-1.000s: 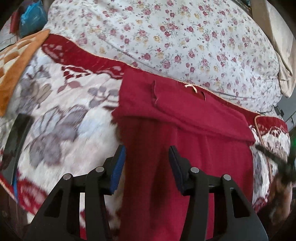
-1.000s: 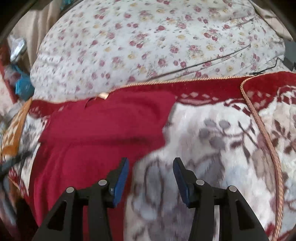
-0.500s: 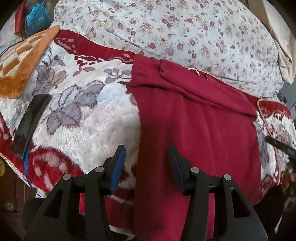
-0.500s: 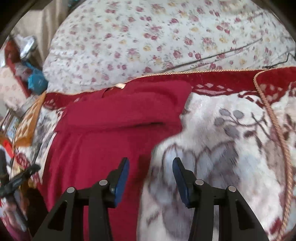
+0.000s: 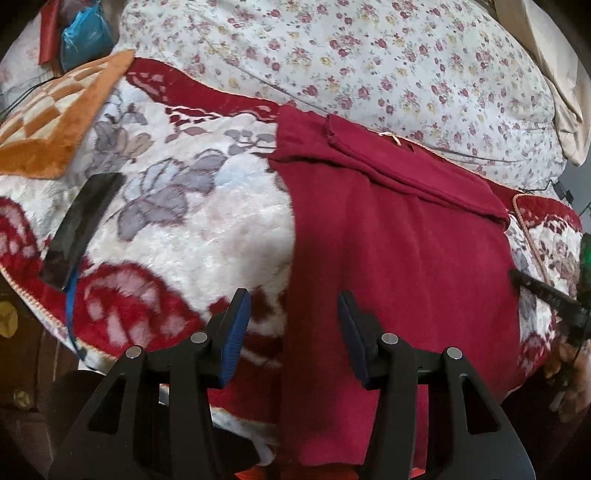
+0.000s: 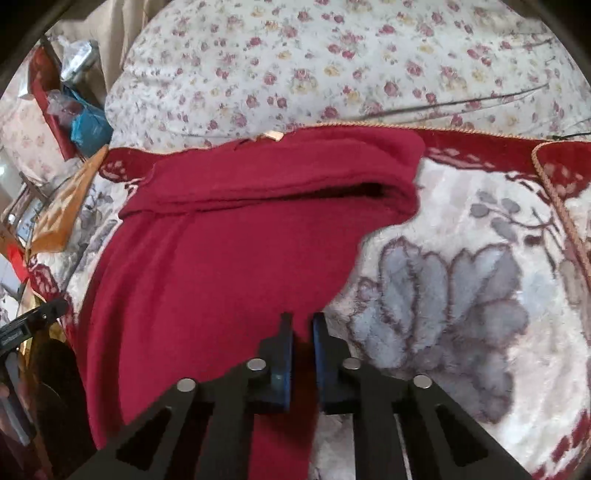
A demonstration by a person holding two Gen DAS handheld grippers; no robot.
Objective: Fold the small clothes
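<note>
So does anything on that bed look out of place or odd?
A dark phone-like slab lies on the floral blanket near its edge, clear of the red garment. The garment's far end is folded over unevenly, gaping at one corner.

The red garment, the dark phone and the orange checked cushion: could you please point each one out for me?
red garment (image 5: 399, 258): left wrist view, middle of its flat body.
dark phone (image 5: 83, 225): left wrist view, centre of its screen.
orange checked cushion (image 5: 55, 122): left wrist view, middle of its top face.

place: home bedroom | signs: bed with floral sheet (image 5: 369, 55); plush flowered blanket (image 5: 192, 229); curtain (image 6: 110, 22); clutter beside bed (image 6: 74, 110)
</note>
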